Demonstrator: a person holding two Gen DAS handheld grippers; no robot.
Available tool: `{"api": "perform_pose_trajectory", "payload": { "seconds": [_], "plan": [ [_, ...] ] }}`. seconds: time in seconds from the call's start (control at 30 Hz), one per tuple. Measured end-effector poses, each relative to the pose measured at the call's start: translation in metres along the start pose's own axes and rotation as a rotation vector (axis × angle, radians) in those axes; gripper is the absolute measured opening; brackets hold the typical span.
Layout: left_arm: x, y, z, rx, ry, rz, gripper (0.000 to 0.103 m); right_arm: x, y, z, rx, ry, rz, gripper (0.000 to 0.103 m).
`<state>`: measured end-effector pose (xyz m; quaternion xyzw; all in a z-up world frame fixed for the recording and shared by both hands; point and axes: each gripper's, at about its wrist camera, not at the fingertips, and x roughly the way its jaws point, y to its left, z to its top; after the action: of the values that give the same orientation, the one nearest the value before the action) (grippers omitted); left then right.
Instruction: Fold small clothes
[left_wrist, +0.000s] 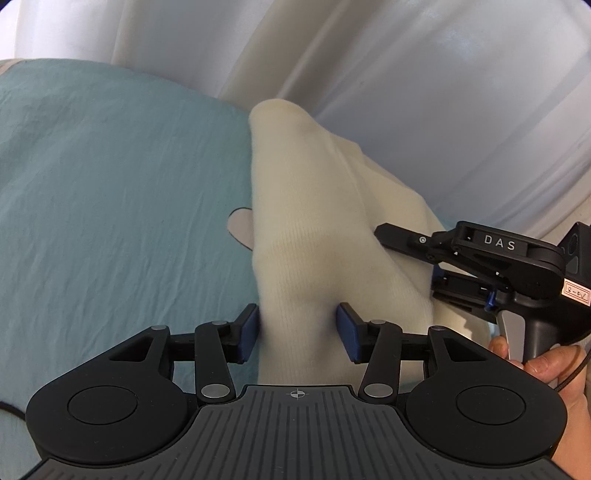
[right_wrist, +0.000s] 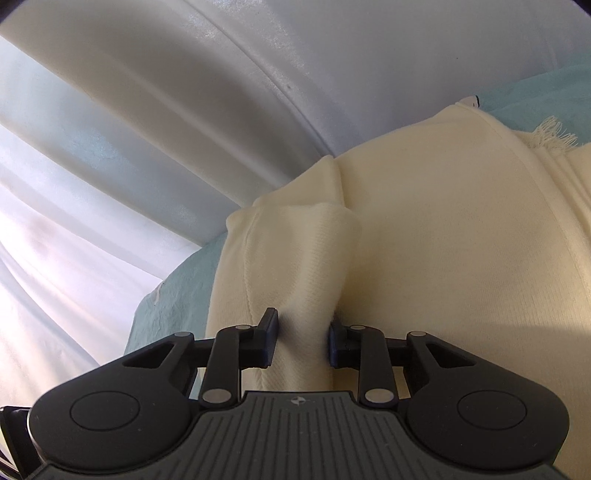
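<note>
White letters "DAS" read on the black body of the right claw (left_wrist: 406, 243) at the frame's right, a small pinkish sticker below it illegible

Cream knit garment (left_wrist: 306, 236), bunched, ridged folds, on teal sheet (left_wrist: 110, 192)

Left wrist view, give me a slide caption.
Both grippers' jaws pinch a cream knit garment above a teal sheet.

garment (left_wrist: 306, 229): cream, fine ribbed | sheet (left_wrist: 110, 184): pale teal | curtain (left_wrist: 443, 92): white | fingers (left_wrist: 248, 334): blue pads
</note>
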<state>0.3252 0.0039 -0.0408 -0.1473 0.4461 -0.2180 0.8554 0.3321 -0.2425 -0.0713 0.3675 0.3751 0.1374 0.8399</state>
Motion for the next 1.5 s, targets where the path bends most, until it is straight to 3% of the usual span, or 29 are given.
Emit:
{"api": "perform_pose_trajectory", "payload": {
  "seconds": [0.17, 0.23, 0.27, 0.3, 0.37, 0.47, 0.53, 0.67, 0.77, 0.83, 0.9, 1.0, 1.1, 1.17, 1.27, 1.4, 1.5],
  "plan": [
    [-0.001, -0.001, 0.000, 0.004, -0.001, -0.004, 0.052, 0.008, -0.016, 0.002, 0.129, 0.024, 0.116, 0.038],
    [-0.002, -0.002, 0.000, 0.008, -0.001, -0.002, 0.052, 0.010, -0.015, 0.002, 0.131, 0.021, 0.110, 0.035],
    [-0.002, -0.002, 0.000, 0.007, -0.001, -0.001, 0.052, 0.010, -0.010, 0.002, 0.095, 0.018, 0.077, 0.026],
    [-0.002, -0.002, 0.000, 0.003, 0.000, 0.002, 0.053, 0.010, -0.002, 0.001, 0.034, 0.014, 0.023, 0.020],
    [-0.005, -0.003, 0.002, -0.004, 0.006, 0.021, 0.061, 0.006, 0.023, -0.003, -0.140, -0.010, -0.091, 0.018],
    [-0.011, -0.007, 0.005, 0.006, -0.013, 0.081, 0.069, -0.001, 0.073, -0.017, -0.485, -0.080, -0.295, 0.016],
    [-0.015, -0.012, 0.007, 0.036, -0.033, 0.112, 0.072, -0.010, 0.093, -0.025, -0.629, -0.138, -0.338, 0.016],
    [-0.019, -0.018, 0.010, 0.060, -0.056, 0.120, 0.074, -0.023, 0.100, -0.026, -0.722, -0.194, -0.413, 0.016],
    [-0.014, -0.022, 0.009, 0.071, -0.051, 0.148, 0.073, -0.023, 0.084, -0.024, -0.723, -0.199, -0.513, 0.016],
    [-0.008, -0.025, 0.007, 0.091, -0.040, 0.163, 0.073, -0.016, 0.068, -0.021, -0.696, -0.156, -0.569, 0.016],
    [-0.004, -0.026, 0.005, 0.090, -0.030, 0.141, 0.073, -0.011, 0.053, -0.019, -0.658, -0.113, -0.568, 0.019],
    [0.000, -0.029, 0.002, 0.104, -0.025, 0.139, 0.073, -0.026, 0.037, -0.003, -0.507, -0.113, -0.419, 0.029],
    [-0.001, -0.028, 0.001, 0.122, -0.033, 0.133, 0.072, -0.034, -0.001, 0.015, -0.217, -0.077, -0.224, 0.042],
    [0.000, -0.028, 0.002, 0.112, -0.029, 0.123, 0.072, -0.033, -0.017, 0.018, -0.109, -0.074, -0.178, 0.037],
    [0.002, -0.027, 0.001, 0.113, -0.026, 0.124, 0.072, -0.031, 0.004, 0.012, -0.245, -0.098, -0.238, 0.018],
    [-0.002, -0.032, 0.003, 0.120, -0.028, 0.126, 0.072, -0.030, 0.056, -0.010, -0.587, -0.195, -0.463, 0.016],
    [-0.010, -0.038, 0.002, 0.140, -0.047, 0.125, 0.072, -0.038, 0.067, -0.016, -0.671, -0.275, -0.555, 0.015]
  ]
}}
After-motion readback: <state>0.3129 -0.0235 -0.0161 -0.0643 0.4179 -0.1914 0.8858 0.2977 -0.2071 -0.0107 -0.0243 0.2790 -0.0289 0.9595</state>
